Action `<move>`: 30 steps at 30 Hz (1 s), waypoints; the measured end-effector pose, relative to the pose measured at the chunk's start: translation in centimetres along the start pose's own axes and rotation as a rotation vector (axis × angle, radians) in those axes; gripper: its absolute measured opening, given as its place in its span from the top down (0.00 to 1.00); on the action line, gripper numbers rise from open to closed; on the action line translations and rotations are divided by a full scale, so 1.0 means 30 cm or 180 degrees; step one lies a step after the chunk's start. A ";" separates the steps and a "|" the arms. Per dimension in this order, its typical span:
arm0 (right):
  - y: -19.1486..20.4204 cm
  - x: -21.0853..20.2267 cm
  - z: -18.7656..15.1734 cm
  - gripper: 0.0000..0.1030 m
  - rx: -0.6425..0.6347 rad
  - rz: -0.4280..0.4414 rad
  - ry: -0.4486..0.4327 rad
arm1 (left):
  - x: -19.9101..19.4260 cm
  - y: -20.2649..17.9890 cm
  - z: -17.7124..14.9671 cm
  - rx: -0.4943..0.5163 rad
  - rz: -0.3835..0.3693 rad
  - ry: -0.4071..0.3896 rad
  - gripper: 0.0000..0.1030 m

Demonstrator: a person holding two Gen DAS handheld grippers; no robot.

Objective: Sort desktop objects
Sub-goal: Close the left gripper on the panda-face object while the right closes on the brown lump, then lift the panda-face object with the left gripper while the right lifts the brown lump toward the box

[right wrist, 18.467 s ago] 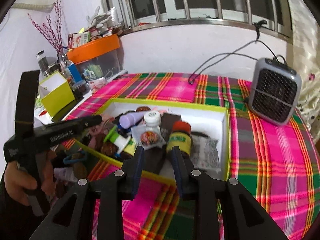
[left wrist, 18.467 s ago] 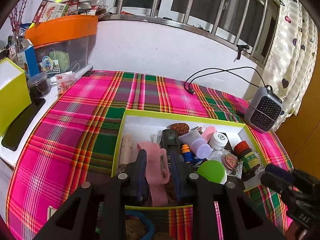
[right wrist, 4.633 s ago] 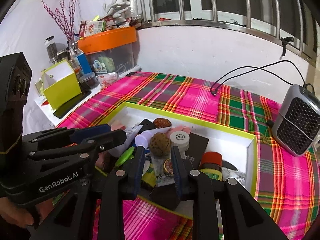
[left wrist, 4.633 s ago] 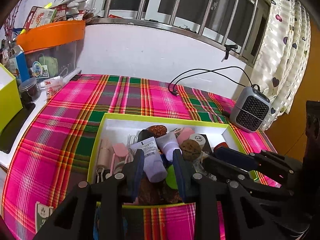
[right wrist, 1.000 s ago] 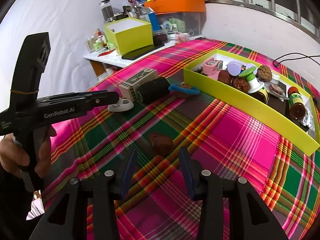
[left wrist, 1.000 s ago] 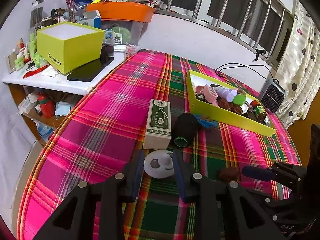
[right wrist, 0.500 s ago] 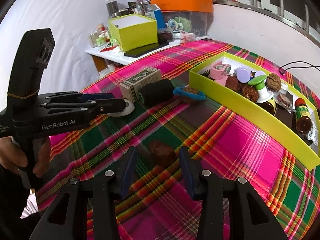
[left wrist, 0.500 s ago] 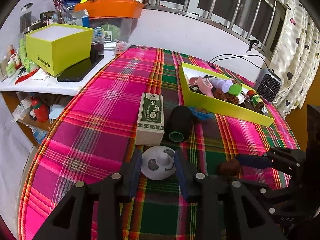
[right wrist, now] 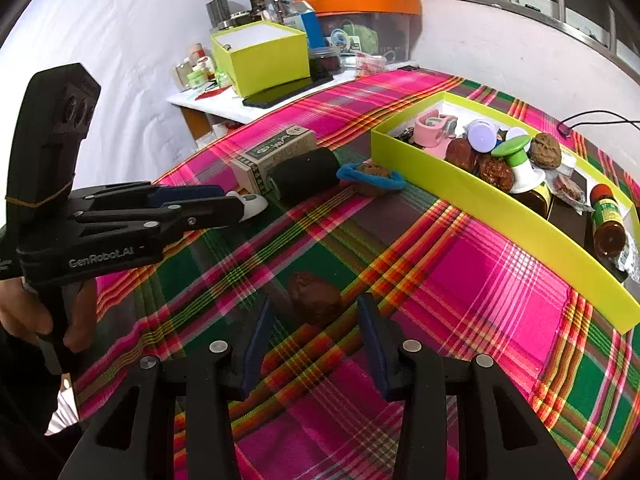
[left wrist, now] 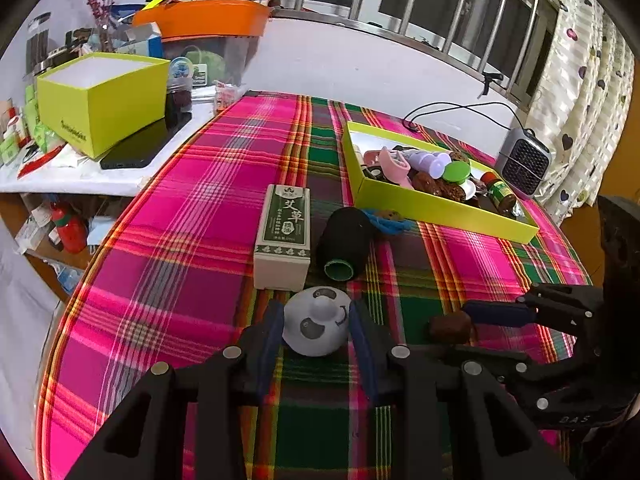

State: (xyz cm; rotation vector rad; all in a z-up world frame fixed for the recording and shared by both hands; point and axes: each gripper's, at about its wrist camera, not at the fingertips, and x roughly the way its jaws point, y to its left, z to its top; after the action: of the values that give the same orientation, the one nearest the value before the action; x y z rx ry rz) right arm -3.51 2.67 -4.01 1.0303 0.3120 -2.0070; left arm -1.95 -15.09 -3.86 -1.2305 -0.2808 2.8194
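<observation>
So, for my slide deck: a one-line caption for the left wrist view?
Left tool opening around a white smiley-faced disc on the plaid tablecloth.

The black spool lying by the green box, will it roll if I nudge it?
Probably. The spool lies on its side, so a sideways nudge likely rolls it. The box beside it may block it leftward. The cloth may slow it.

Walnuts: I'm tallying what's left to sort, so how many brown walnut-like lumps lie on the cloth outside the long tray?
2. One walnut lies on the cloth ahead of the right gripper; another rests in the blue ring beside the tray. Others may be hidden.
</observation>
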 end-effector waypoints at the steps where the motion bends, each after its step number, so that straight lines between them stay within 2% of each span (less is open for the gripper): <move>1: 0.001 0.001 0.004 0.56 -0.0019 -0.0004 -0.0001 | 0.003 -0.003 0.001 0.0029 0.0003 0.0001 0.65; 10: 0.006 0.003 0.015 0.57 -0.0152 0.0028 -0.0013 | 0.024 -0.009 0.005 0.0137 0.0000 0.0037 0.61; 12: 0.009 0.007 0.013 0.65 -0.0157 0.0068 0.0018 | 0.024 -0.012 0.003 0.0153 0.0013 0.0043 0.61; 16: 0.010 0.010 0.006 0.74 -0.0151 0.0104 0.0062 | 0.024 -0.017 -0.008 0.0172 -0.0023 0.0085 0.61; 18: 0.008 0.008 0.004 0.74 -0.0145 0.0120 0.0065 | 0.022 -0.019 -0.011 0.0166 -0.0080 0.0086 0.61; 30: 0.004 0.007 0.003 0.74 -0.0118 0.0119 0.0057 | 0.061 -0.032 0.011 0.0207 -0.0008 0.0156 0.60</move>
State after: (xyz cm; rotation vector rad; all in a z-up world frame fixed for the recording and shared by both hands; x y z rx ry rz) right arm -3.54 2.42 -4.10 1.0242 0.3360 -1.9525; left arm -3.46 -13.98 -4.79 -1.2825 -0.1868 2.7679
